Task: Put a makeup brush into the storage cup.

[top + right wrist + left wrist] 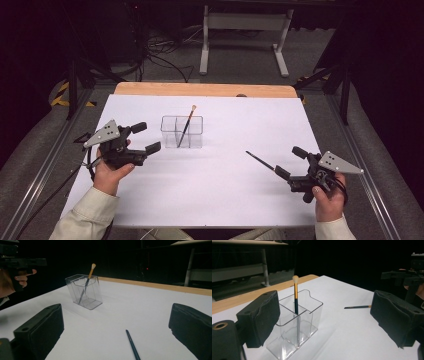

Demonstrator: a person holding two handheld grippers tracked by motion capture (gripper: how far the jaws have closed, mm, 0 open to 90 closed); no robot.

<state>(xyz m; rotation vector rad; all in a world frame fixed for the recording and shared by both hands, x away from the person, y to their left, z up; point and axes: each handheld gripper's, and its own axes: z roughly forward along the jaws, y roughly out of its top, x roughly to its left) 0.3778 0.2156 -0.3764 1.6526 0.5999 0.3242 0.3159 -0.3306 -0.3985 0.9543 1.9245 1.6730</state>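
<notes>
Slim gold-banded brush (187, 126) upright in clear square-walled holder (169, 131).

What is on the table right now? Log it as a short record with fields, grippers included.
surface: white table top
container: clear organizer, two compartments, upright
brush in container: gold-banded brush leaning, bristles up
brush on table: dark brush lying flat, in front of the right gripper
left gripper: open, nothing between the jaws, left of the organizer
right gripper: open, jaws on either side of the dark brush's near end, not gripping it
</notes>
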